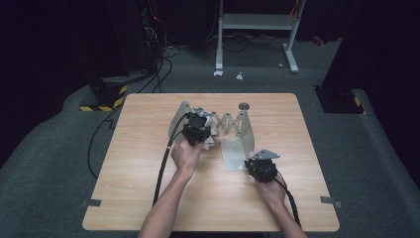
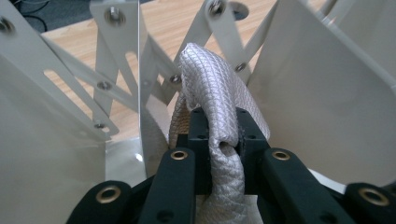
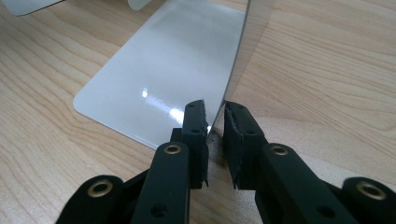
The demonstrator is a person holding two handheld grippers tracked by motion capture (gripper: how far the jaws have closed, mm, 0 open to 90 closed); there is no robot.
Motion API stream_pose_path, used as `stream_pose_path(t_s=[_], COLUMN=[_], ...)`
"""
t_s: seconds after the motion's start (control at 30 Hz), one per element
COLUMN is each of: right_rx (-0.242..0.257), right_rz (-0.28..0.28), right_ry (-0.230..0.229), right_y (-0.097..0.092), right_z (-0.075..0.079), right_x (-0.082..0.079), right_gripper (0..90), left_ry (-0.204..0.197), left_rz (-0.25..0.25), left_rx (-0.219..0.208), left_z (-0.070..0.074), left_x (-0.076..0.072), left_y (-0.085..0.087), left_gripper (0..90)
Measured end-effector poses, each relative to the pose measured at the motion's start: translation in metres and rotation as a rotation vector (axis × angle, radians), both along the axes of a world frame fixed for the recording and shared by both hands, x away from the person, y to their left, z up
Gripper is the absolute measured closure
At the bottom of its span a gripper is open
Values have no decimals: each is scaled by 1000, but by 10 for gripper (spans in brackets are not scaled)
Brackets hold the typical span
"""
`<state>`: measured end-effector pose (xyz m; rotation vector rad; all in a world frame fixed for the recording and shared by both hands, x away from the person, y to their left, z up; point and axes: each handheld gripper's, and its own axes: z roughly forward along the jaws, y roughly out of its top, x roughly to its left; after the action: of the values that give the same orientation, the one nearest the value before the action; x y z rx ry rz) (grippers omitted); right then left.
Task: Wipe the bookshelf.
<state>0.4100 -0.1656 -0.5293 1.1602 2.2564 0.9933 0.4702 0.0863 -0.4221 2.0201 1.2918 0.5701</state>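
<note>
A grey metal expanding rack (image 1: 228, 121) with scissor links stands on the wooden table (image 1: 148, 163). My left gripper (image 1: 200, 124) reaches in between its upright plates and is shut on a whitish quilted cloth (image 1: 212, 138). In the left gripper view the cloth (image 2: 210, 79) loops up out of the jaws of the left gripper (image 2: 223, 126), with plates on both sides. My right gripper (image 1: 252, 159) is at the rack's right end. In the right gripper view the right gripper (image 3: 215, 116) pinches the edge of the upright end plate (image 3: 245, 37), beside its flat base (image 3: 159, 70).
Cables trail from both grippers toward the table's front edge. Beyond the table's far edge stand a white metal frame (image 1: 255, 22), dark equipment and floor cables (image 1: 163, 69). A striped black and yellow base (image 1: 106, 99) sits off the far left corner.
</note>
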Motion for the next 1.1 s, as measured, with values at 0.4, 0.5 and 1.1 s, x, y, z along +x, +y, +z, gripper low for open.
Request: stream_pose_path(t_s=[0.4,0.5,1.1], right_rx=[-3,-3,-6], right_rz=[1,1,2], right_ry=[-3,-2,-5], right_y=[0,0,1], right_z=[0,0,0], right_x=[0,0,-1], right_gripper=[794,794,794], left_ry=[39,31,-37], left_rz=[0,2,-29], left_rx=[40,20,-62], left_z=[-20,-19,6], left_x=[5,5,5], left_y=[-8,-7,2], left_gripper=[801,801,801])
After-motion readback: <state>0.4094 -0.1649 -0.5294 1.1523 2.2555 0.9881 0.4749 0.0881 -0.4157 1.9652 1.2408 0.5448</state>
